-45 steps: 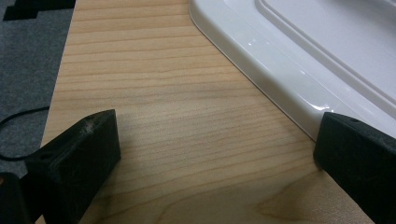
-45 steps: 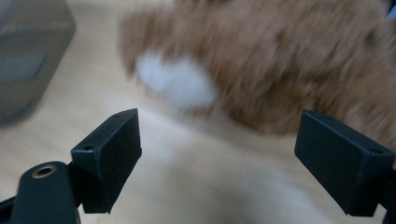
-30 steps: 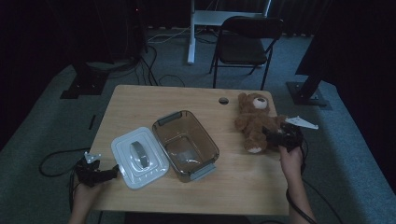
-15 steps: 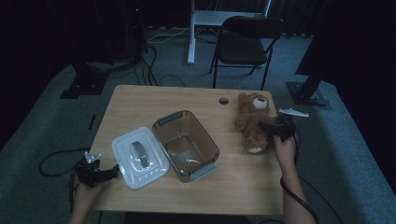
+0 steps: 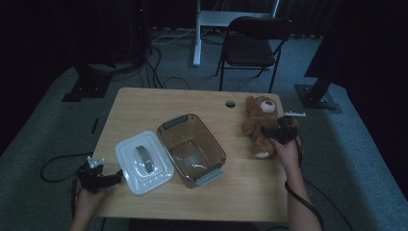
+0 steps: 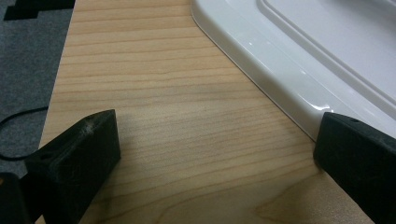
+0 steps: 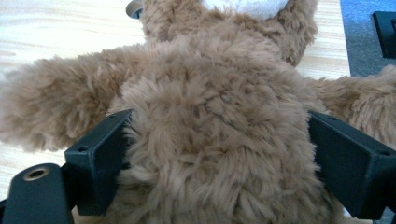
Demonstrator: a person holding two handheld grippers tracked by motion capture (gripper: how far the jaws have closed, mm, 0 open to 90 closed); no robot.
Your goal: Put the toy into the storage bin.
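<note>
Item, teddy bear (image 5: 260, 126) at the worktop's (image 5: 192, 101) right edge: my right gripper (image 5: 280, 131), beside it a second earlier, had moved over its torso, jaws spread around the fur, not yet pinching; my left gripper (image 5: 103, 177) idled spread beside the white lid (image 5: 143, 161).

Lid (image 5: 143, 162) left of container (image 5: 191, 148)

Shaggy brown plush teddy bear (image 7: 219, 130), glossy smooth white plastic lid (image 6: 299, 60), matt pale wood-grain table (image 6: 154, 121).
</note>
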